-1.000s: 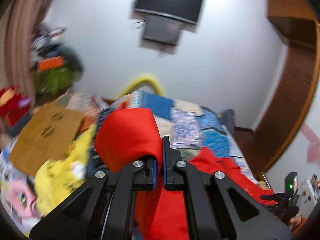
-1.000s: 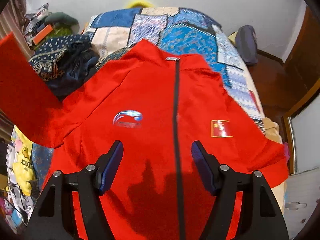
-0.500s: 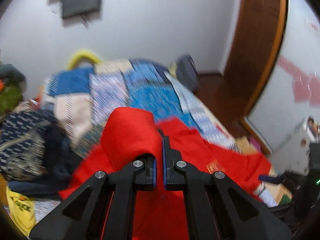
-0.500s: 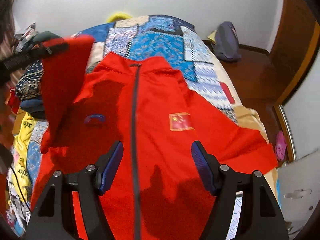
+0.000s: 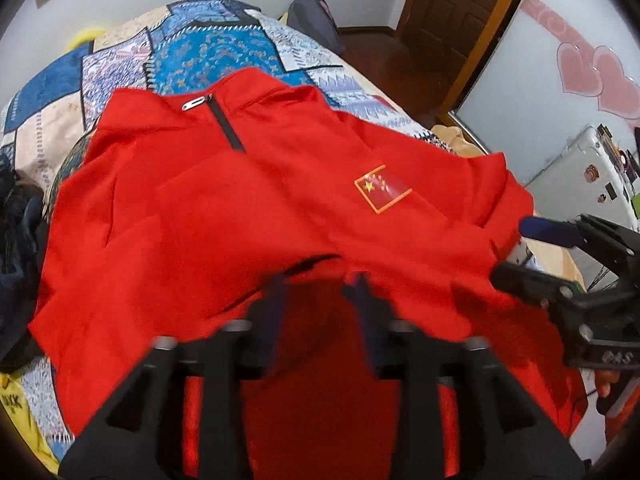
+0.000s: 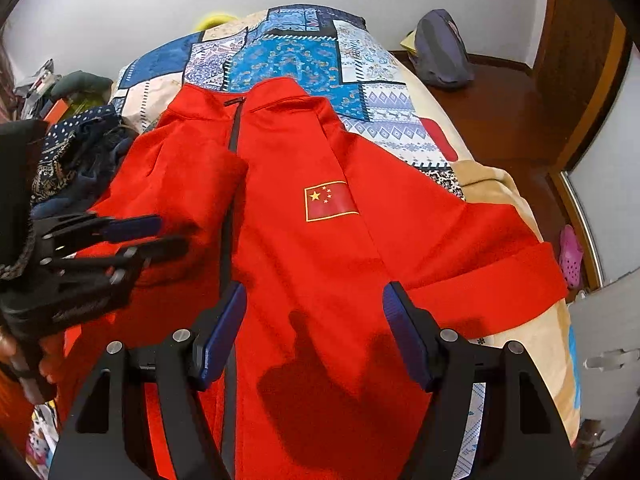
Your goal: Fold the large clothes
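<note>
A red zip jacket (image 6: 320,248) with a flag patch (image 6: 328,200) lies front-up on the patchwork quilt (image 6: 280,44). Its one sleeve (image 6: 188,184) is folded in across the chest. My left gripper (image 5: 318,292) hovers low over that sleeve's end (image 5: 200,240), blurred. Its jaws are opening, and no cloth is pinched between them. In the right wrist view the left gripper (image 6: 148,236) shows at the left, fingers apart and free of fabric. My right gripper (image 6: 314,336) hangs open above the jacket's lower front, by the zip. The other sleeve (image 6: 500,264) lies spread out to the right.
A heap of dark patterned clothes (image 6: 80,140) sits at the bed's left side, with a yellow garment (image 5: 12,400) below it. On the wooden floor to the right are a grey backpack (image 6: 440,56) and a pink shoe (image 6: 570,256). A wooden door (image 5: 452,8) stands beyond.
The left gripper swung down and across with the red sleeve, laid it over the jacket's chest and parted its jaws, letting it go. The right gripper shifted a little and stayed open.
</note>
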The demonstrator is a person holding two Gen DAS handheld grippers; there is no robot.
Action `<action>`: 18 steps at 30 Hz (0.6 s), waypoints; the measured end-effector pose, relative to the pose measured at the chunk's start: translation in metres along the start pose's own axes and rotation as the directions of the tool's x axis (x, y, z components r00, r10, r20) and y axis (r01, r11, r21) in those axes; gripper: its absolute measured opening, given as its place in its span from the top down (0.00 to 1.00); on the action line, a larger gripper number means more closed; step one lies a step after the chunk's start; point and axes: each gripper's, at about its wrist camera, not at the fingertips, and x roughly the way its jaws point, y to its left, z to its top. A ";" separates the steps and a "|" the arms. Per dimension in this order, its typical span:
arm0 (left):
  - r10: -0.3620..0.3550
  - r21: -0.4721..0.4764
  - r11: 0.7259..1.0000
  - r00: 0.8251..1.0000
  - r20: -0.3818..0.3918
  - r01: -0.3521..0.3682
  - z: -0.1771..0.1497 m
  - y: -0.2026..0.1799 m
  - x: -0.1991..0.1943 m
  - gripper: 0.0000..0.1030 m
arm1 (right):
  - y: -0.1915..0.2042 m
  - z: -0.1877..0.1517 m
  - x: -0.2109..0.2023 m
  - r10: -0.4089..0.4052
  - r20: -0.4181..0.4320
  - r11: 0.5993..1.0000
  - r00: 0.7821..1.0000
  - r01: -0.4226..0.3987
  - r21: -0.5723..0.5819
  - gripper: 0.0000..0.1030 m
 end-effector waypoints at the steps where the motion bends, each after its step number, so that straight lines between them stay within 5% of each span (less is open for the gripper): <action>1: -0.002 -0.003 1.000 1.000 0.012 0.002 -0.002 0.004 -0.007 0.47 | 0.002 0.001 0.000 0.000 0.003 1.000 1.000 0.000 -0.007 0.35; 5: 0.023 -0.016 1.000 0.997 0.072 -0.022 -0.011 0.020 -0.047 0.35 | 0.018 0.005 -0.001 -0.009 0.025 0.998 1.000 0.010 -0.056 0.35; 11: 0.176 -0.112 0.981 0.970 0.170 -0.158 -0.043 0.078 -0.104 0.19 | 0.056 0.013 0.009 -0.017 0.034 0.986 0.999 0.022 -0.165 0.35; 14: 0.269 -0.145 0.958 0.950 0.158 -0.247 -0.070 0.108 -0.119 0.16 | 0.076 0.016 0.019 0.002 0.028 0.975 1.000 0.004 -0.223 0.35; 18: 0.301 -0.230 0.934 0.949 0.092 -0.274 -0.113 0.146 -0.120 0.15 | 0.109 0.019 0.041 -0.004 -0.005 0.947 1.000 0.002 -0.320 0.35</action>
